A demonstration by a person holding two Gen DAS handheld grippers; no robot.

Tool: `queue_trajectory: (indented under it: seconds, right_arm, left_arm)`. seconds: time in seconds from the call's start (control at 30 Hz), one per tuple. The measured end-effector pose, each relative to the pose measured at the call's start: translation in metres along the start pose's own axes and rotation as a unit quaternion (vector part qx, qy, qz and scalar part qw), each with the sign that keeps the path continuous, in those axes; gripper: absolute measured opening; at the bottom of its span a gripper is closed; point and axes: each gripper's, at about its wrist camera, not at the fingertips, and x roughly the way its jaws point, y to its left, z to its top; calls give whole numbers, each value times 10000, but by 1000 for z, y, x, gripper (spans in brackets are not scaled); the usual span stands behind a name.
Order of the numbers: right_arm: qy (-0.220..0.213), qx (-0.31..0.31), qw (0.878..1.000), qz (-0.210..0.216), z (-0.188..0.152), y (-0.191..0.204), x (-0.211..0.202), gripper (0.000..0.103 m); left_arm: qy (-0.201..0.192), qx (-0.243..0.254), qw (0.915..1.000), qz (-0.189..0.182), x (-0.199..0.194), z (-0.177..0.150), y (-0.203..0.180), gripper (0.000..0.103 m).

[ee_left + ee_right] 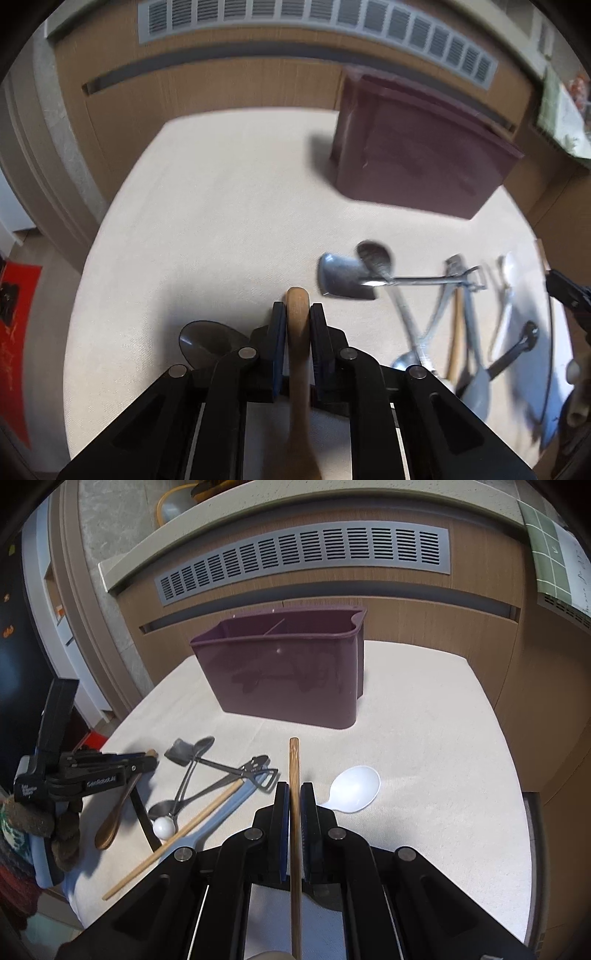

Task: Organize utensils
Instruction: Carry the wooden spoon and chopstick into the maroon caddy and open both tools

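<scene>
two grippers are loaded at once: the left gripper (298,321) is clamped narrow on the handle of a wooden spoon (297,332), and the right gripper (294,805) is pinched tight on a single bamboo chopstick (294,775) that sticks out past the pads toward the bin. the purple bin (288,668) stands upright at the far side of the cream cloth (424,738), well apart from both grippers, with a divider visible across its open top. the rest of the utensils lie loose on the cloth: a second chopstick (177,845), a white spoon (354,788), a metal spatula (341,275), metal spoons (375,254) and a few blurred pieces crossing each other. judgement: the step in hand is the carry to the bin, with nothing dropped in yet. to do it well, lift each piece clear of the pile first, since the spoon's bowl in the right wrist view lies low near the tangle. bring the chopstick over one compartment, tip it near vertical, lower the tip past the rim, then release. send the grippers in one at a time so they do not crowd the opening. the chopstick is thin and could pivot in the pads if it knocks the rim, so approach from above, not from the side.
</scene>
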Motion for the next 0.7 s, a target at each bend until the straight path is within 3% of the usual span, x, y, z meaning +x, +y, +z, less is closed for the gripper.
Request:
queue_trajectory:
  seconds: [0.37,0.7]
  right_arm:
    - [-283,14,9996,3,6,1,-19,5]
    - [-432,47,9990,-41,11,0,-27,5]
  left_arm:
    - [-1153,29,9921,-498,-84,10,-18,13]
    - [-1328,19,9891,-634,-95,15,-29,13]
